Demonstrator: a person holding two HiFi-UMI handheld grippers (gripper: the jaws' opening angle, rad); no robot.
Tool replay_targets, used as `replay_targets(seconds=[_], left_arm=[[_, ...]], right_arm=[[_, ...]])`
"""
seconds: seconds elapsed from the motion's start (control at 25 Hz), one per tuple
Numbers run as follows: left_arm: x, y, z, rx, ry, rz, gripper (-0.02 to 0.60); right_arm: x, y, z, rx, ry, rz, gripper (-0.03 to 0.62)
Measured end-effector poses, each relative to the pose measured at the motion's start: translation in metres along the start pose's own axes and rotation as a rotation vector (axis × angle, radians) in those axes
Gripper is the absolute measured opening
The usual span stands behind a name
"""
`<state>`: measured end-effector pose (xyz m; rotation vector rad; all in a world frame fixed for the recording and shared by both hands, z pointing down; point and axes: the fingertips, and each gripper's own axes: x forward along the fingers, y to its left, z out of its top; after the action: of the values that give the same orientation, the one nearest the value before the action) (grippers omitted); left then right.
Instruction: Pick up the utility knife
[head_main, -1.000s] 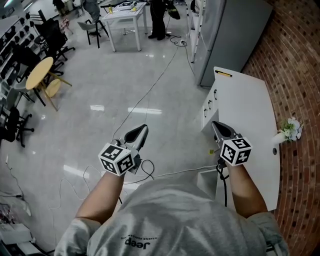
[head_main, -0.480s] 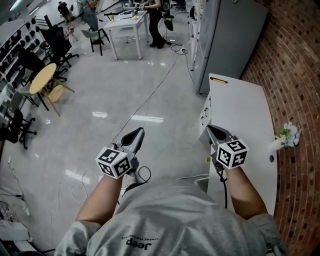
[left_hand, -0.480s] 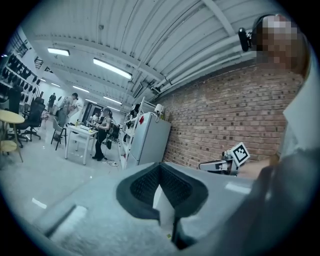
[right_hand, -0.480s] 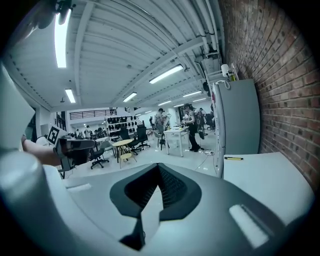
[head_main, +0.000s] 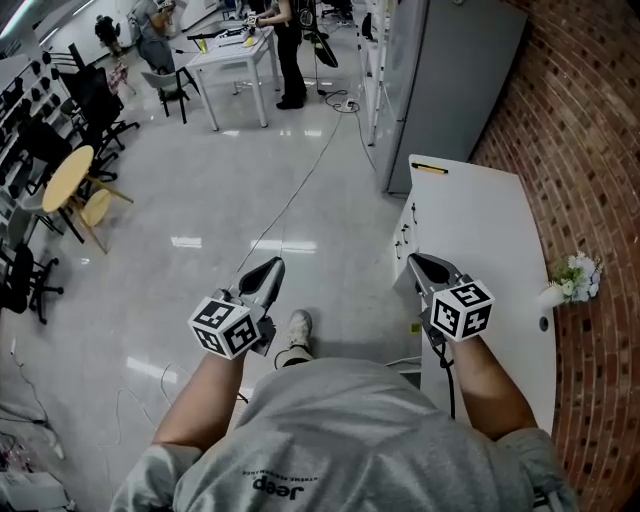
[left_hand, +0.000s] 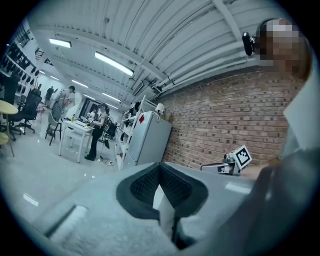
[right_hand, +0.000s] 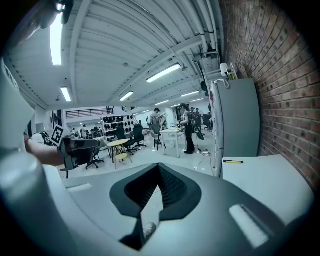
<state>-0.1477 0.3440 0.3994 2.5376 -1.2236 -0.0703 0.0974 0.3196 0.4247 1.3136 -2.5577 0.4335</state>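
The utility knife, a slim yellow and black one, lies at the far end of a white table; in the right gripper view the knife shows small, well ahead of the jaws. My right gripper hovers over the table's near left edge, shut and empty. My left gripper is held out over the floor, left of the table, also shut with nothing in it. Both sets of jaws stand closed tip to tip.
A tall grey cabinet stands beyond the table, and a brick wall runs along the right. A small vase of flowers sits at the table's right edge. Cables cross the glossy floor. A yellow round table, chairs and people are far off.
The whole view has advanced: the white table and knife are closer, both grippers have moved forward together, and a shoe has come into sight below the left gripper.
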Motion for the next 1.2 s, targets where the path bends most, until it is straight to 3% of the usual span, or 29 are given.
replay_targets(seconds=[0.32,0.72,0.96,1.2], left_arm=[[0.081,0.121,0.035,0.005,-0.002,-0.041,-0.003],[0.203,0.252,0.097,0.031,0.067,-0.122,-0.002],[0.253,0.294,0.106,0.008,0.098,-0.149,-0.003],[0.309,0.298,0.099,-0.005,0.121,-0.159,-0.003]], right_arm=[[0.116,-0.037,0.047,-0.037,-0.037,-0.032,0.009],[0.286,-0.084,0.124,-0.027,-0.062,-0.032,0.009],[0.334,-0.108,0.138,-0.039,-0.026,-0.011,0.009],[0.35,-0.158,0.138,-0.031,-0.002,-0.003,0.009]])
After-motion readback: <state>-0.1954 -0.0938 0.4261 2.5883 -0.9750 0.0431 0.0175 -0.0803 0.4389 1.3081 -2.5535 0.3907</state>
